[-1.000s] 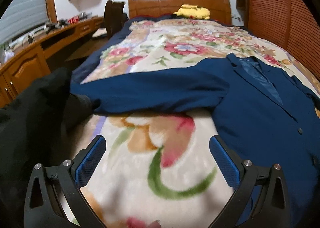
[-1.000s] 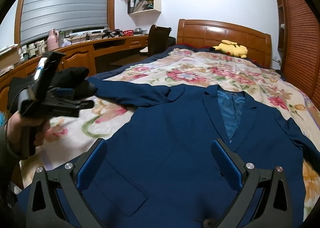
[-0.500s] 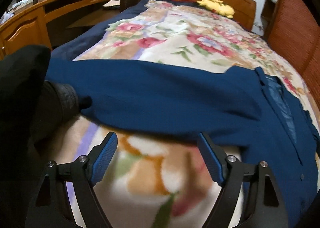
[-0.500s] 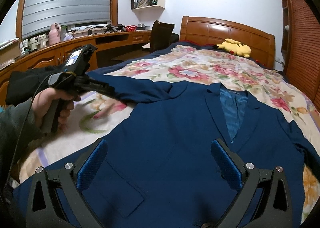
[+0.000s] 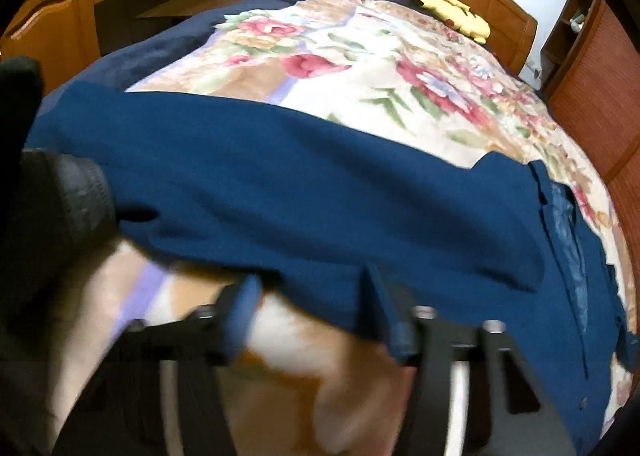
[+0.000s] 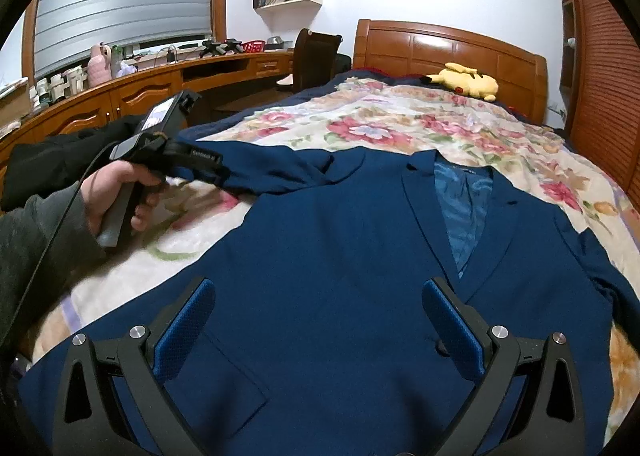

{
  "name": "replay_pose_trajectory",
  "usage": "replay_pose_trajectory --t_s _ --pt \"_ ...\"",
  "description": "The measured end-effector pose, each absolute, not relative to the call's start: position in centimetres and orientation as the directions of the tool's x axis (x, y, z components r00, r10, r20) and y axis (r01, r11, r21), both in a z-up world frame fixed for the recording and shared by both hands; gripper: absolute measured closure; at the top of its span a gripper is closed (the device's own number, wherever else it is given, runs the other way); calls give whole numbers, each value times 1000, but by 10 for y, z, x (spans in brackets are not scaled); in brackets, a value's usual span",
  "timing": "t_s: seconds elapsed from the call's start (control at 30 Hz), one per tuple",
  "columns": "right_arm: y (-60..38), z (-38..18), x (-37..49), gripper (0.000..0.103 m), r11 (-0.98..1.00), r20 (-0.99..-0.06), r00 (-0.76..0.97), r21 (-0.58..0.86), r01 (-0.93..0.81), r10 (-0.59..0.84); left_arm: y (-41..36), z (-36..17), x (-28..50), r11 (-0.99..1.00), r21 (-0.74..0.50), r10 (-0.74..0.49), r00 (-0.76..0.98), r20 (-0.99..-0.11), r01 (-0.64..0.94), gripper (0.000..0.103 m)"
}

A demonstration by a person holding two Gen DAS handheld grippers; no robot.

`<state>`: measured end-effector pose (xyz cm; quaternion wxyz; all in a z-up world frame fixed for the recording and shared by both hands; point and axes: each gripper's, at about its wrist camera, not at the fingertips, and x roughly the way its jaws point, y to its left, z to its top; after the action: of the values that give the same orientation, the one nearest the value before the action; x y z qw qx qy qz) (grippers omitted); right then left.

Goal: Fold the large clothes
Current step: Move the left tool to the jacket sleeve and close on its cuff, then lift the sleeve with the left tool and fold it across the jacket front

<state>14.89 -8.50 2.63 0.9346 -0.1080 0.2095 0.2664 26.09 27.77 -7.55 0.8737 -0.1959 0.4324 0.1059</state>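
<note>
- The left claw (image 5: 316, 312) is being closed, its blue pads (image 5: 240, 316) standing on either side of the lower edge of the sleeve (image 5: 280, 191) of the navy jacket (image 6: 340, 256); the picture is blurred there, and the pads are not yet seen pressing on the cloth.
- The right claw (image 6: 316, 320) is being held with its jaws wide apart and nothing gripped between them, hovering over the lower front of the jacket.
- Directly beneath and ahead of the right claw, the jacket is being shown spread flat, front side up, on the floral blanket (image 6: 400, 123) of the bed, its lapels open on a lighter blue lining (image 6: 460, 207).
- To the left of the right claw, the left claw's handle is being gripped by a bare hand (image 6: 116, 191) coming out of a dark sleeve, with the tool's tip resting at the jacket's outstretched sleeve.
- Left of the left claw, a black garment (image 5: 52, 207) is being seen at the sleeve's cuff end.
- Farther ahead of both claws, a yellow plush toy (image 6: 464, 81) is lying against the wooden headboard (image 6: 440, 43).
- Far to the left, a wooden counter (image 6: 160, 75) crowded with small things is running along the wall, with a dark chair (image 6: 316, 55) beside it.
</note>
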Motion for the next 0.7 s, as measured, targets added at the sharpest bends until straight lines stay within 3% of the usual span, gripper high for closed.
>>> replay_pose_trajectory --t_s 0.03,0.07,0.13,0.27,0.7 --pt "-85 27 147 0 835 -449 771 -91 -542 452 277 -76 264 902 -253 9 601 -799 -350 76" --pt "-84 28 145 0 836 -448 773 -94 -540 449 272 -76 266 914 -214 32 587 -809 -344 91" --pt "-85 30 142 0 846 -460 784 -121 -520 416 256 -72 267 943 -123 82 575 -814 -310 98" --pt "-101 42 135 1 857 -440 800 -120 -502 407 225 -45 255 970 -41 122 629 -768 -238 100" --pt "-137 52 107 1 877 -402 814 -57 -478 418 108 35 193 999 32 -2 721 -693 34 100"
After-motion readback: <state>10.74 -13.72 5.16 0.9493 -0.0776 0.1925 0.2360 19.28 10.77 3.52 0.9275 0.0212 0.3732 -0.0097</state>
